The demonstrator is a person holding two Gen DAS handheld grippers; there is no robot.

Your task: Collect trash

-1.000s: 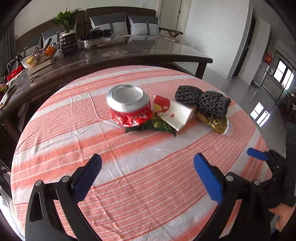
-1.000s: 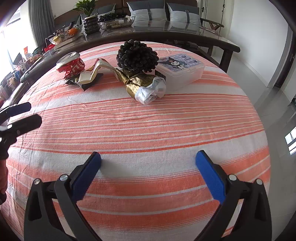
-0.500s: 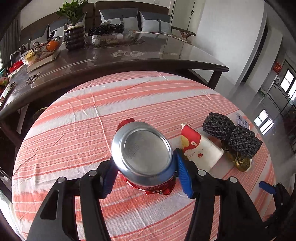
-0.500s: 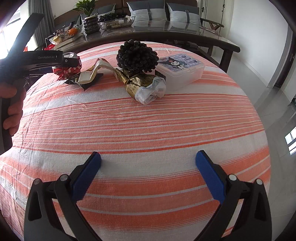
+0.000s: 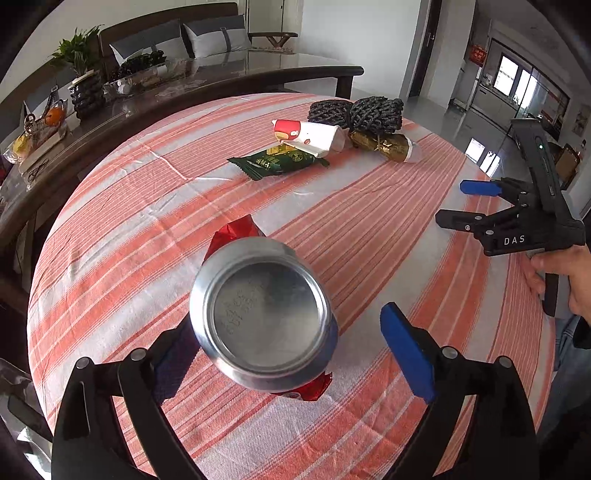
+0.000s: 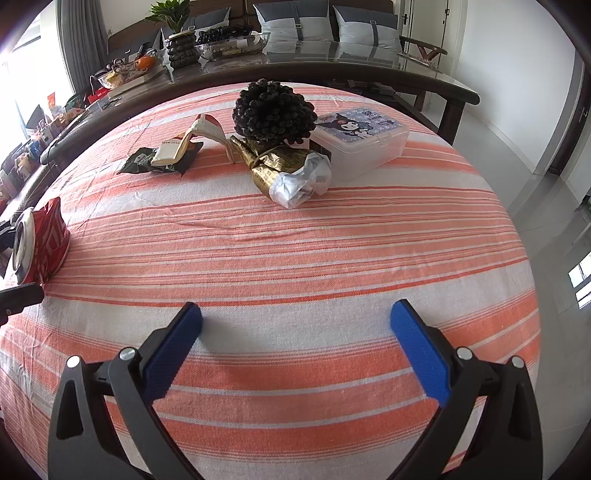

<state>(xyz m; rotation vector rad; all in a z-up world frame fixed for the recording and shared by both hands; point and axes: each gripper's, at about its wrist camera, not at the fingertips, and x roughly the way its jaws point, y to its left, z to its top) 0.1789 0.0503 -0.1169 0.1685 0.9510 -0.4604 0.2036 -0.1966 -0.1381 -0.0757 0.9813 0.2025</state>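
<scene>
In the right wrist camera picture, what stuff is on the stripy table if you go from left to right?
Red can → green wrapper → white and red carton → gold wrapper → clear plastic box.

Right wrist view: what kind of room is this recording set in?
Most likely a home living and dining area. A round table with an orange-striped tablecloth stands beside a long dark table, with a cushioned sofa and a potted plant behind it.
</scene>
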